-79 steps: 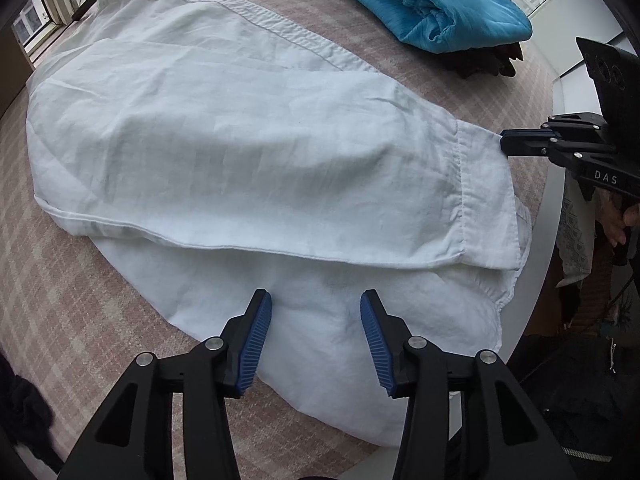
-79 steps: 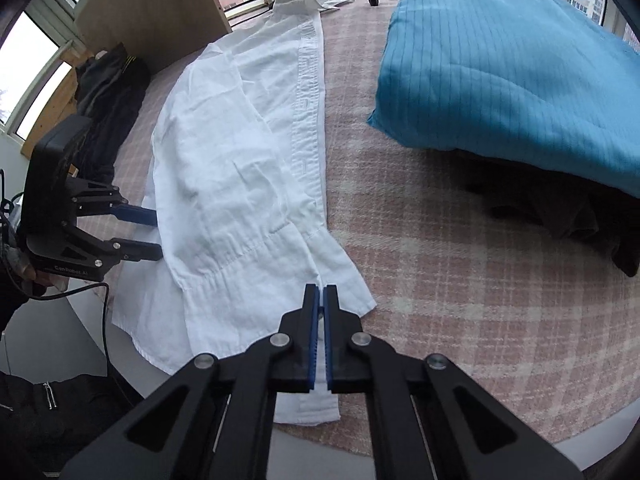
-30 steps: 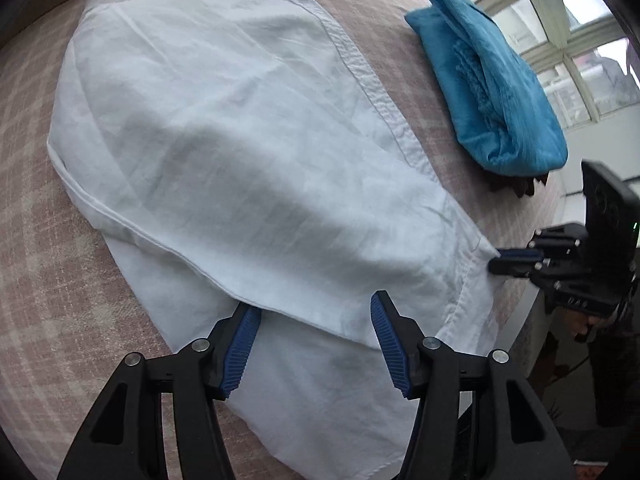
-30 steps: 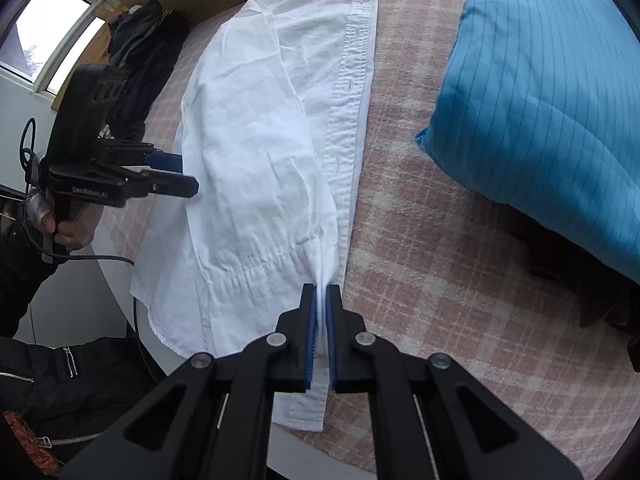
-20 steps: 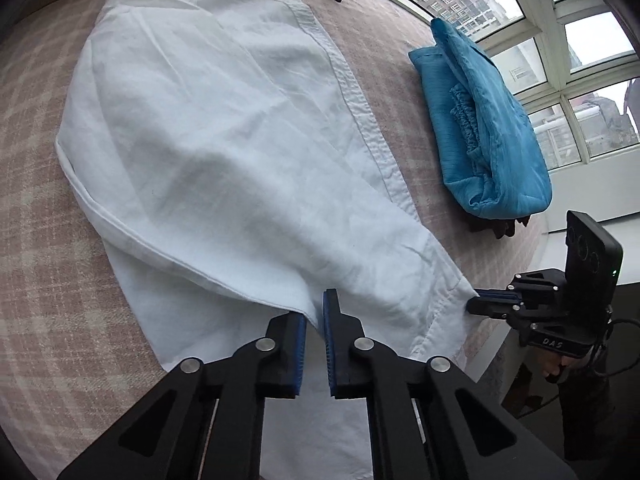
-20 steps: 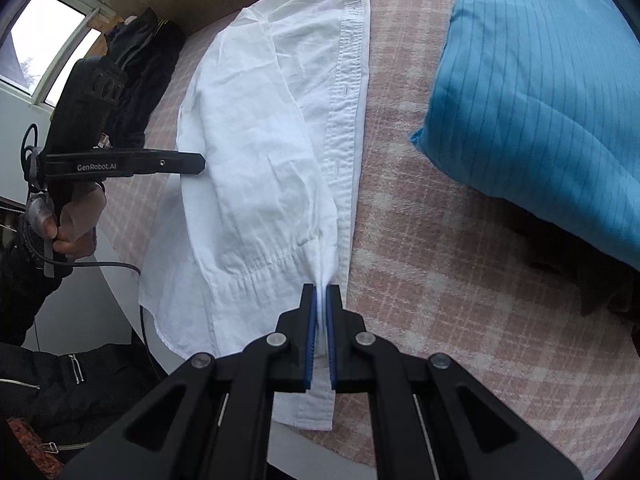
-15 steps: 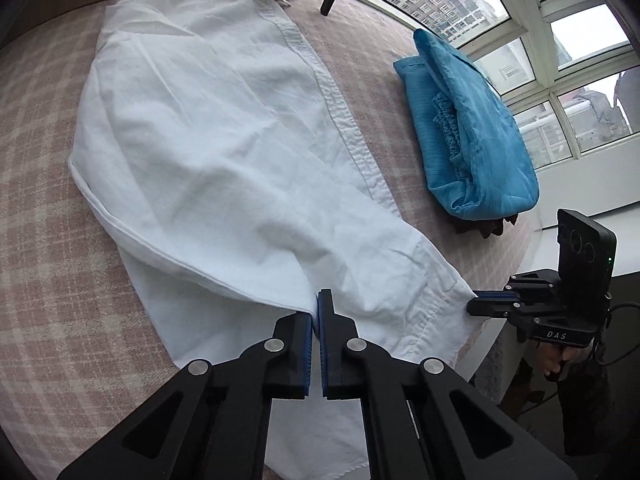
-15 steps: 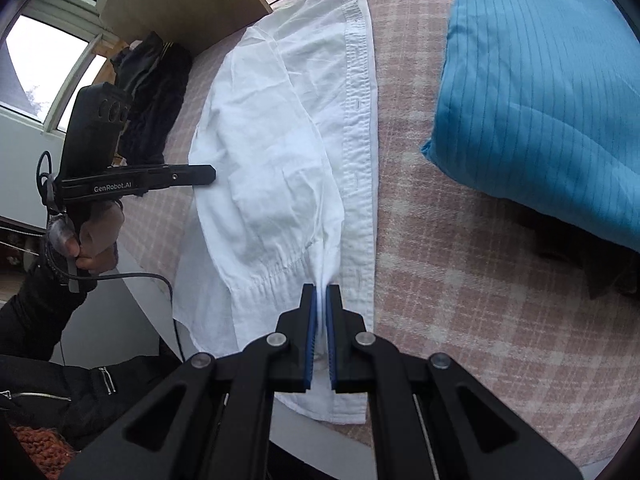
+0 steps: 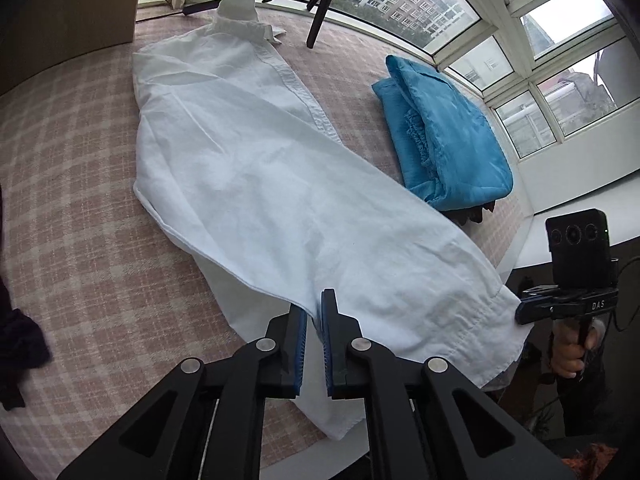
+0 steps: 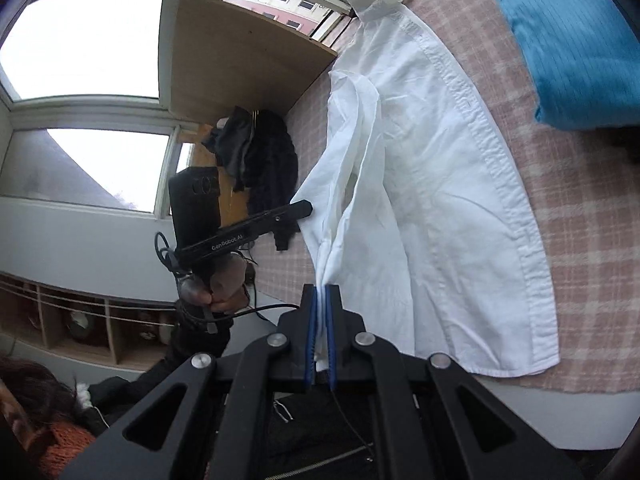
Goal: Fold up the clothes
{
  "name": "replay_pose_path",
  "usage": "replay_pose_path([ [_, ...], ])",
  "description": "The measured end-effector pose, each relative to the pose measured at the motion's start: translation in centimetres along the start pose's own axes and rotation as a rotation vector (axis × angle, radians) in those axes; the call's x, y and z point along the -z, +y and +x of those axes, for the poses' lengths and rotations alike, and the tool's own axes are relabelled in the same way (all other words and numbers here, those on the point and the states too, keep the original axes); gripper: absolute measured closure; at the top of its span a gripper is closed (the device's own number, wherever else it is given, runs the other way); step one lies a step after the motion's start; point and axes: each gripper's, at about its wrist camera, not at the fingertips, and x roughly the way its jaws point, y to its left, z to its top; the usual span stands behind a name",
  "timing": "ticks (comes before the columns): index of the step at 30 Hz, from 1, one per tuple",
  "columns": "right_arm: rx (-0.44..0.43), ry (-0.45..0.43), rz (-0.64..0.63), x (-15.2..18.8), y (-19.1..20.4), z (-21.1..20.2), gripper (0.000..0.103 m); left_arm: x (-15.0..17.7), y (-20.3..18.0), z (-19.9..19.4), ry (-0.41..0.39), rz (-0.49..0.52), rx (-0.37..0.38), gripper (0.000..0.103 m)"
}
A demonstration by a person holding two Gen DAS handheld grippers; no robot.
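A white shirt (image 9: pixel 272 184) lies lengthwise on a pink plaid tablecloth (image 9: pixel 72 184), collar toward the windows, as a person works it from the table's near edge with two handheld grippers. The left gripper (image 9: pixel 314 344) has its blue-padded fingers (image 9: pixel 301 344) closed almost together on the lower edge of the folded-over sleeve; the right gripper (image 10: pixel 319 332) is clamped on a bunch of white fabric at the cuff end, and between them the sleeve is raised off the shirt's body (the rest lies flat). A folded blue garment (image 9: pixel 444 140) sits well apart to the right, dark clothing (image 10: pixel 264 160) at the left edge, beside a wooden board (image 10: pixel 240 60).
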Motion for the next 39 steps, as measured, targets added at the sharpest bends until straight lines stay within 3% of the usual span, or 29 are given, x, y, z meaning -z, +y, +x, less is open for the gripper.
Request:
replay_pose_path([
  [2,-0.013,-0.023,0.054,0.3,-2.1,0.4,0.098,0.2,-0.1,1.1,0.016,0.028,-0.004,0.089],
  [6,0.32,-0.076,0.002,0.3,-6.7,2.0,0.098,0.8,0.0,4.8,0.095,0.041,-0.045,0.087],
  [9,0.438,-0.046,-0.033,0.1,-8.1,3.2,0.096,1.9,-0.4,6.3,0.146,0.076,-0.061,0.087],
  [13,0.616,-0.004,-0.193,-0.2,-5.4,4.4,0.087,3.6,-1.2,6.8,0.171,0.109,-0.06,0.075],
  [15,0.705,-0.019,-0.268,-0.1,-3.4,4.5,0.086,4.6,-1.1,7.1,0.175,0.111,-0.078,0.075],
  [19,0.72,0.003,-0.435,0.7,0.9,5.5,0.086,6.9,-0.8,7.2,0.184,0.089,-0.108,0.075],
  [21,0.713,0.05,-0.525,1.9,3.1,7.2,0.073,8.1,-0.6,6.8,0.184,0.072,-0.12,0.075],
  [22,0.702,0.066,-0.557,2.6,3.9,8.2,0.056,8.6,-0.6,6.5,0.183,0.067,-0.126,0.075],
  [23,0.705,0.078,-0.58,3.0,4.3,9.2,0.051,9.1,-0.7,6.3,0.177,0.066,-0.129,0.075],
  [28,0.791,0.156,-0.643,3.4,3.7,12.8,0.052,9.8,-0.4,6.1,0.156,0.022,-0.119,0.074],
  [30,0.812,0.182,-0.642,3.1,3.2,13.1,0.078,9.9,-0.2,6.3,0.153,0.007,-0.117,0.074],
  [31,0.823,0.195,-0.641,2.9,3.0,13.3,0.096,9.9,-0.2,6.5,0.156,0.007,-0.121,0.074],
  [39,0.936,0.234,-0.735,2.7,3.8,13.4,0.097,10.2,-0.2,6.7,0.159,0.023,-0.126,0.074],
])
